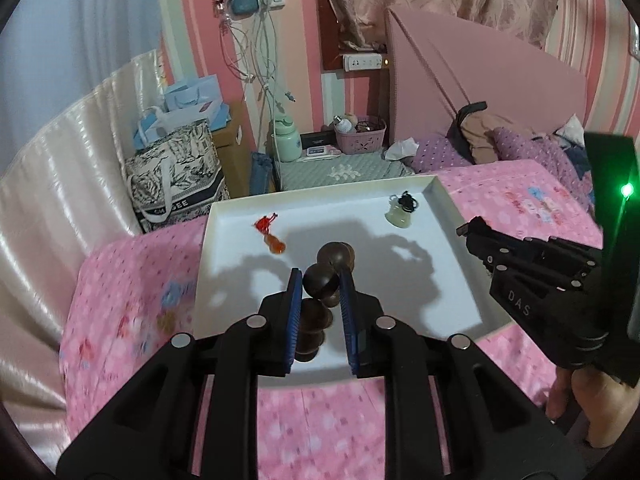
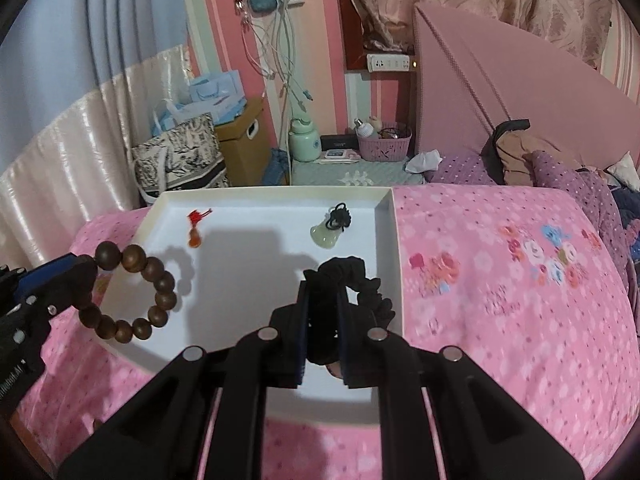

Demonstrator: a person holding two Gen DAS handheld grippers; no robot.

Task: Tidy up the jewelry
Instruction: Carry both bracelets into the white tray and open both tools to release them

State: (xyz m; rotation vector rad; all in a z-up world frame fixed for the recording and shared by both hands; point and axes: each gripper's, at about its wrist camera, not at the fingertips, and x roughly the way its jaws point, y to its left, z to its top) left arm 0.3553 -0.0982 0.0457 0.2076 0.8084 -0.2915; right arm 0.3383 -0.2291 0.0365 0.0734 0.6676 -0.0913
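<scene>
Transfer was under way: the left gripper [image 1: 320,280] clamped the wooden bead bracelet [image 2: 132,292], the right gripper [image 2: 322,296] pinched the black scrunchie [image 2: 360,284], each needing a clear spot in the white tray [image 2: 384,248].

From my left claw's camera, the string of dark brown wooden beads [image 1: 320,292] shows edge-on, so its loop can't be read and its lower beads sink behind my blue-padded left gripper [image 1: 320,300]; my black right gripper [image 1: 532,276] is cut off by the picture's right edge, so what it carries is hidden there. From my right claw's camera, the black ruffled fabric scrunchie [image 2: 372,300] is partly buried between the pads, and the left gripper [image 2: 48,276] runs off the left edge. The pink flowered bedspread [image 2: 500,280] smears into blur.
</scene>
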